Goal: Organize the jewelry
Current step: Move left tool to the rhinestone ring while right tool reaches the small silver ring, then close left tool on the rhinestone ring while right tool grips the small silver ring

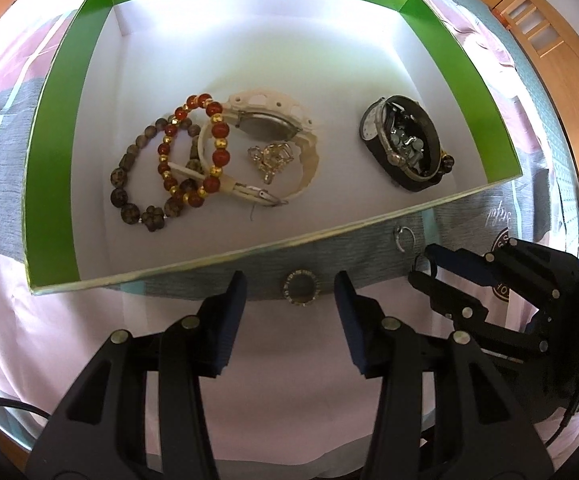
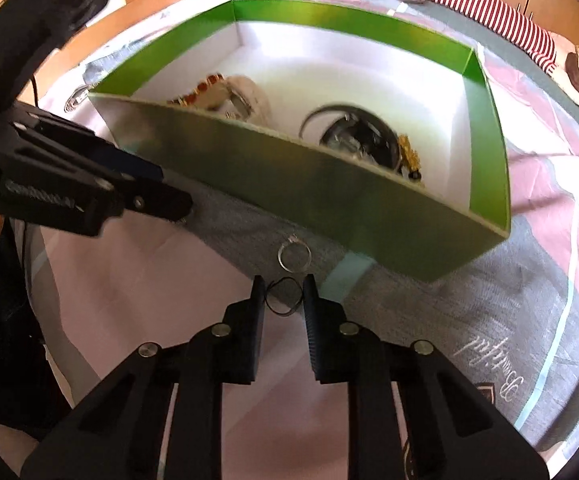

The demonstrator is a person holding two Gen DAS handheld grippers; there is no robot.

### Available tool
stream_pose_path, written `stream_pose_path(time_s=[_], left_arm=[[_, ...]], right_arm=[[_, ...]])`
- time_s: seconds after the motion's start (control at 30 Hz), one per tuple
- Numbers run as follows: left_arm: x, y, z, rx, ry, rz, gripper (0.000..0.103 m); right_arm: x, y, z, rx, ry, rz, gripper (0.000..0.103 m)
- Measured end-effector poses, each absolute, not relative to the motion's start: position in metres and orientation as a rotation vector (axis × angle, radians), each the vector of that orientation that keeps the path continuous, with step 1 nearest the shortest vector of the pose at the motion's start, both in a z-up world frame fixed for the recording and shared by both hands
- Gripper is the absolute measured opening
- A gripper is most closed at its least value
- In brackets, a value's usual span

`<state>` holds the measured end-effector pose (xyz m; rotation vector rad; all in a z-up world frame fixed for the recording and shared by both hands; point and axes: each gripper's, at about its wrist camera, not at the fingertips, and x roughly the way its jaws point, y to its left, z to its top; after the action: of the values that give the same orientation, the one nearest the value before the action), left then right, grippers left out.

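Note:
A green box (image 1: pixel 57 152) with a white floor holds bead bracelets (image 1: pixel 169 164), a cream watch (image 1: pixel 273 124), a gold chain piece (image 1: pixel 269 160) and a dark watch (image 1: pixel 405 148). On the cloth in front of it lie a studded ring (image 1: pixel 301 288) and a thin silver ring (image 1: pixel 403 238). My left gripper (image 1: pixel 289 296) is open, with the studded ring between its fingertips. My right gripper (image 2: pixel 285 296) is shut on a dark thin ring (image 2: pixel 285 298), also seen in the left wrist view (image 1: pixel 423 266). The silver ring (image 2: pixel 293 256) lies just beyond it.
The box (image 2: pixel 329 200) sits on a pink and grey bedcloth (image 2: pixel 489 320). A striped sock and slipper (image 2: pixel 549 52) lie at the far right. Wooden furniture (image 1: pixel 537 28) stands behind. The left gripper (image 2: pixel 157 196) shows at the left of the right wrist view.

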<state>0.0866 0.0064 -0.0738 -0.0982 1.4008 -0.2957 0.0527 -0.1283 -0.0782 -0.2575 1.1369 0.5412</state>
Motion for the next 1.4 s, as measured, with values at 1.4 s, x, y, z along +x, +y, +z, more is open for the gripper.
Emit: stream_pose_path(time_s=[1.4], left_arm=[[0.08, -0.029, -0.087, 0.042, 1.382, -0.273, 0.022]], right_arm=[[0.045, -0.128, -0.082, -0.307, 1.08, 0.504, 0.024]])
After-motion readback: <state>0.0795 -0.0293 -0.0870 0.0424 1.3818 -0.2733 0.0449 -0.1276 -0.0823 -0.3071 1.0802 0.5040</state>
